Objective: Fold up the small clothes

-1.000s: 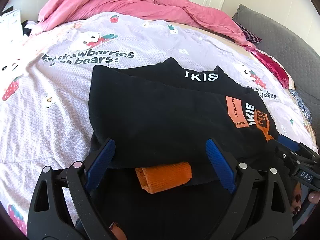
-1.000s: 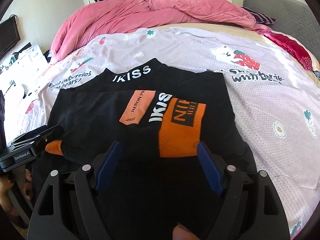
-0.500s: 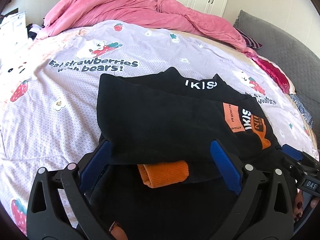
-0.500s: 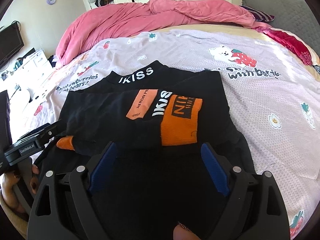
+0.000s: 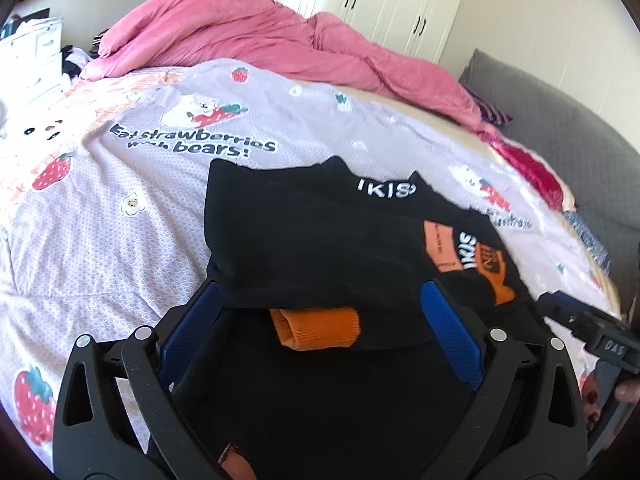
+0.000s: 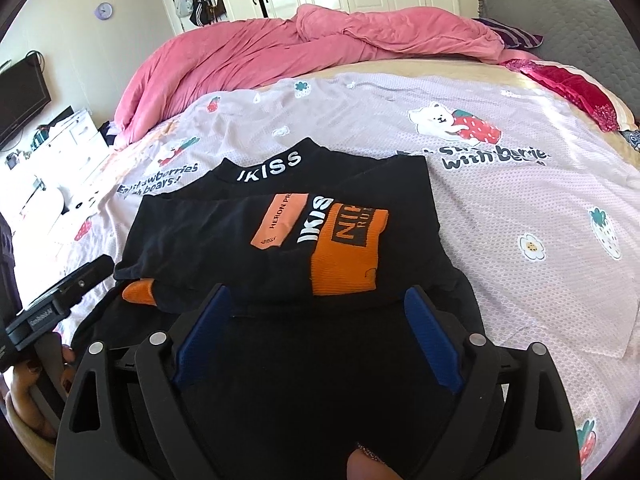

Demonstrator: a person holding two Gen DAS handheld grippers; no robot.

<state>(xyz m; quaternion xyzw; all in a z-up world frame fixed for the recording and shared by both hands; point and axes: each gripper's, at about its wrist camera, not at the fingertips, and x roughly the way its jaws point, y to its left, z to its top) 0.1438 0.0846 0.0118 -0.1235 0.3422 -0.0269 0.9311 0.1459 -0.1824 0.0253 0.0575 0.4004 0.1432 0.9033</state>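
Both tools have drawn back from the black garment [image 5: 320, 240], now folded flat on the bed [image 5: 100, 220]. Left tool [image 5: 320, 316] stands spread wide, pinching nothing; right tool [image 6: 316, 312] is opening, only loose cloth lying under its blue pads [image 6: 432, 340].

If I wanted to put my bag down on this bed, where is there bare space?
Bare printed sheet lies right of the black garment, and left of it by the strawberry lettering. The far end is crowded with the pink duvet.
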